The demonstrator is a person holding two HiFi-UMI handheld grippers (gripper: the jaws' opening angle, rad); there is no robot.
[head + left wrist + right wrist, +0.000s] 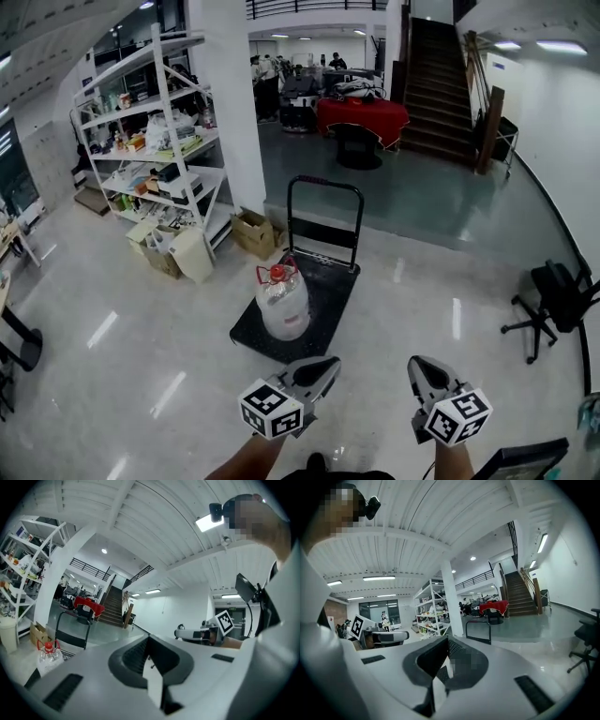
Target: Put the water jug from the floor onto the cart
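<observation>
both claws closed tight and holding nothing, left claw (322,367) and right claw (421,367); water jug (282,302) stands on cart (330,277) ahead of left claw, apart; placing looks done, next just back away.

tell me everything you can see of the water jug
The large clear plastic water jug has a rounded body, a narrow neck, a red cap and a red carry loop at the neck. It stands upright on the black flat deck of the platform cart, near the deck's left edge in the head view and away from the push handle. It touches only that deck. How full it is cannot be told.
</observation>
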